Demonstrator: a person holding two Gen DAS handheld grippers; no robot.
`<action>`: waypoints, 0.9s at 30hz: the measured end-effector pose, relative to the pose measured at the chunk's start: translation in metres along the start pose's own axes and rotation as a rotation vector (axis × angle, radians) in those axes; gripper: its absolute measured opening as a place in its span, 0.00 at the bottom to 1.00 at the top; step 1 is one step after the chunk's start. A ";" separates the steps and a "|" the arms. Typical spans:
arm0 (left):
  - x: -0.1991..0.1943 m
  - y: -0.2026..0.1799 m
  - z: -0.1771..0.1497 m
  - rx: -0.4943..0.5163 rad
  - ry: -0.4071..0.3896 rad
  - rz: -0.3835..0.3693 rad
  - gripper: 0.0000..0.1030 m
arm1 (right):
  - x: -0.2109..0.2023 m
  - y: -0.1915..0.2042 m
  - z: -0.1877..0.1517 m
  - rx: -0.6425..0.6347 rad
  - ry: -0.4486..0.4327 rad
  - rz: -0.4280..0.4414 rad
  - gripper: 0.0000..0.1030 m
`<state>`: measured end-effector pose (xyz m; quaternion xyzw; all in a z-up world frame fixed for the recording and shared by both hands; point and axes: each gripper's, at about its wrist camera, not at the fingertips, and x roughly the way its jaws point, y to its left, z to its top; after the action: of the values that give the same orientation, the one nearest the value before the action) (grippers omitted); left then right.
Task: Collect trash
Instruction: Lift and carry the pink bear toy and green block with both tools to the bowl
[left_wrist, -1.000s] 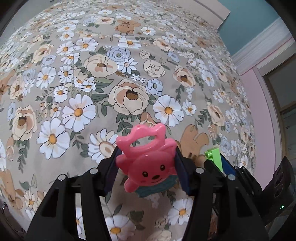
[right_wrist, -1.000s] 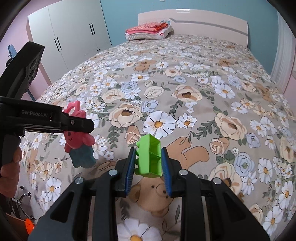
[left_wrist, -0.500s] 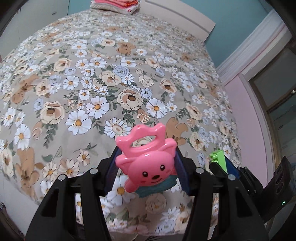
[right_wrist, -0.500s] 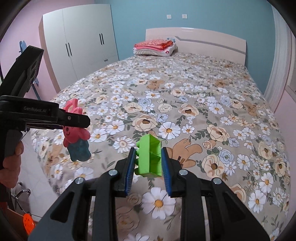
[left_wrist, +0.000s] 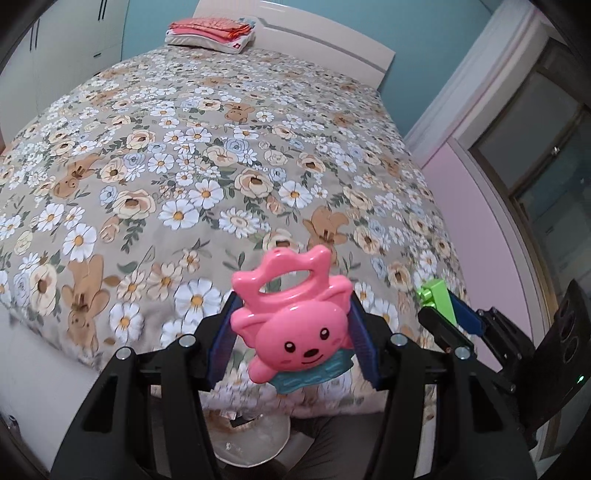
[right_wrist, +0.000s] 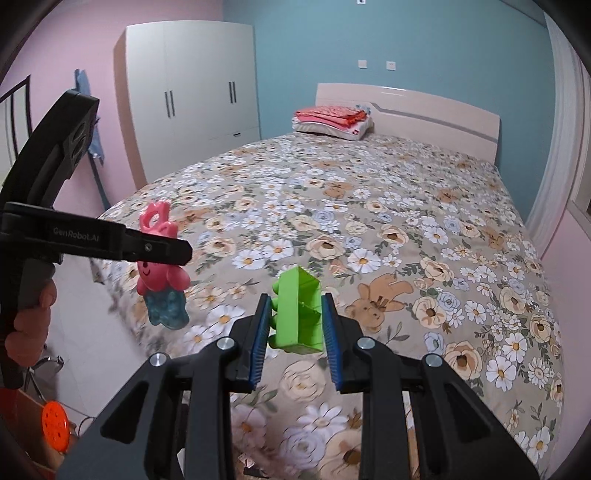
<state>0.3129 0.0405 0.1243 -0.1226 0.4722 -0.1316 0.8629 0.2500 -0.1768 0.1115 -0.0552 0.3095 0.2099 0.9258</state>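
Note:
My left gripper is shut on a pink bear-shaped toy with a ring handle and a blue lower part, held in the air at the foot of the bed. It also shows in the right wrist view, at the left. My right gripper is shut on a green plastic block, held above the bed's near edge. The green block also shows in the left wrist view, at the right.
The bed with a floral cover fills both views. Folded pink bedding lies by the headboard. A white wardrobe stands at the left. A white bowl-like container sits on the floor below the left gripper. An orange disc is at the lower left.
Both grippers have drawn back and up from the bed with their toys still held. The whole bed, the headboard and the floor below now show.

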 end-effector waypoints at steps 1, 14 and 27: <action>-0.005 0.000 -0.010 0.008 0.000 -0.001 0.55 | -0.004 0.006 -0.005 -0.007 -0.001 0.005 0.29; -0.013 0.020 -0.114 0.072 0.044 0.032 0.55 | -0.024 0.064 -0.076 -0.064 0.030 0.075 0.29; 0.035 0.057 -0.204 0.093 0.192 0.093 0.55 | 0.005 0.093 -0.147 -0.077 0.164 0.123 0.29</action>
<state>0.1650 0.0638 -0.0288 -0.0471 0.5513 -0.1244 0.8237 0.1337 -0.1251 -0.0070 -0.0885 0.3787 0.2729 0.8799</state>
